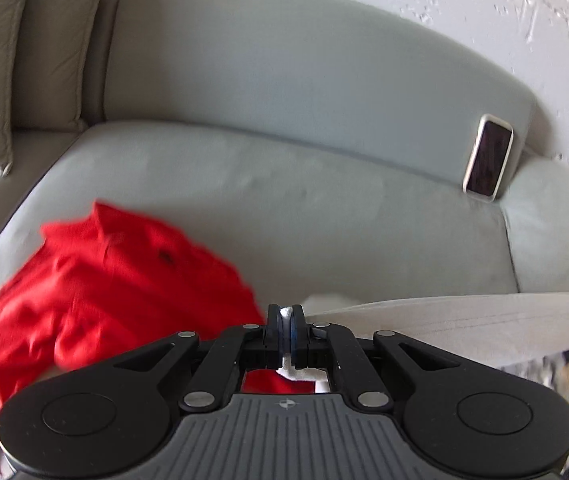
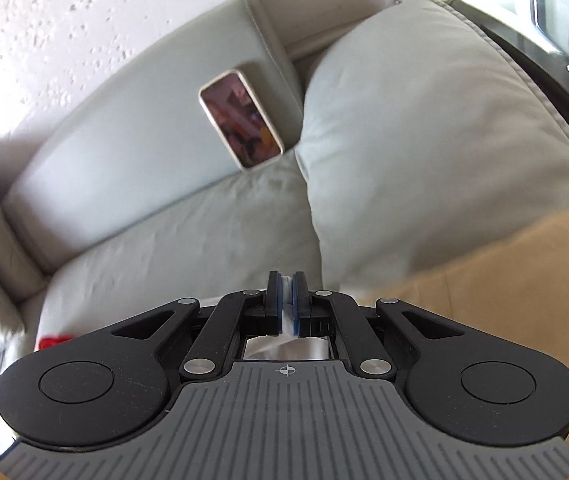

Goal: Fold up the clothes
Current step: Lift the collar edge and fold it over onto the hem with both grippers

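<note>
My left fingers and right fingers pinch a white garment (stretched taut). Uneven pull may slip it onto the red shirt.

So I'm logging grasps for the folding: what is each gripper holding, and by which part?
Left gripper pinches the white garment by its edge. Right gripper is shut on white fabric; which part cannot be told.

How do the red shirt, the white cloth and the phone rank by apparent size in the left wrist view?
1. red shirt, largest, though it lies close to the camera.
2. white cloth, a long strip, partly hidden behind the claw.
3. phone, smallest, but farthest away, propped against the sofa back.
</note>
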`<state>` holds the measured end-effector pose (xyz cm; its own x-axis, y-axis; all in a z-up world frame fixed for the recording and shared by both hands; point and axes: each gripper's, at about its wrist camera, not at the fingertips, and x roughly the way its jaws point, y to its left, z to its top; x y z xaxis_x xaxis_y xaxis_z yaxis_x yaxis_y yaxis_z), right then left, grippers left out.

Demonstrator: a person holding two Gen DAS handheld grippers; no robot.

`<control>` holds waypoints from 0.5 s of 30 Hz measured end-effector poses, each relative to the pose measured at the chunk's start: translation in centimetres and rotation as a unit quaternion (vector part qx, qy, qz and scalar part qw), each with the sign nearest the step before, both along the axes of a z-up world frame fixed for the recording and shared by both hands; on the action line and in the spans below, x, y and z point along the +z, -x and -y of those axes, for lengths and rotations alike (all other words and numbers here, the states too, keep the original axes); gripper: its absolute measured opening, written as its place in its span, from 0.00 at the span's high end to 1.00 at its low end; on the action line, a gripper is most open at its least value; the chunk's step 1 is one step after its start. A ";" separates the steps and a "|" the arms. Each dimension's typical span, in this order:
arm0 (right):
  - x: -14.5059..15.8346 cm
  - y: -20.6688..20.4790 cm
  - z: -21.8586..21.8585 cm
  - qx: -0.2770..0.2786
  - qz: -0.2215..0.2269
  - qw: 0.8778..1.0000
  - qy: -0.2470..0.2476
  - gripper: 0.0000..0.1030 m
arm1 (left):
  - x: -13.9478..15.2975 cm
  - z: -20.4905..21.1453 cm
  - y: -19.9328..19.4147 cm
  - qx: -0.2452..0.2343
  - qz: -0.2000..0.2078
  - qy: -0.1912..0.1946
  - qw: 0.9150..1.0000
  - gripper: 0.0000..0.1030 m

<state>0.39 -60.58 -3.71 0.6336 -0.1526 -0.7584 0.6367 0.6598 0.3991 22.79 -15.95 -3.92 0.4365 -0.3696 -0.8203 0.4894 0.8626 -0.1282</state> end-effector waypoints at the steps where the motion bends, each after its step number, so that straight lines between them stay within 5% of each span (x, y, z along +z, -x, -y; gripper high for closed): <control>1: -0.2 1.2 -0.9 0.003 -0.002 1.000 0.006 0.96 | -0.6 -0.5 1.5 -0.006 0.005 -0.007 1.000 0.97; 9: -2.8 10.2 -7.4 0.018 0.000 0.999 0.030 0.96 | -2.5 -4.8 10.5 -0.016 0.075 0.013 0.997 0.97; 15: -6.4 14.9 -9.0 -0.010 0.001 1.000 -0.003 0.97 | -3.7 -6.1 14.3 -0.013 0.078 0.015 0.997 0.97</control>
<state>-14.49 -51.57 -10.07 0.6317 -0.1612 -0.7583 0.6494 0.6443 0.4040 8.53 -9.87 -7.66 0.5486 -0.4053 -0.7313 0.5268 0.8468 -0.0741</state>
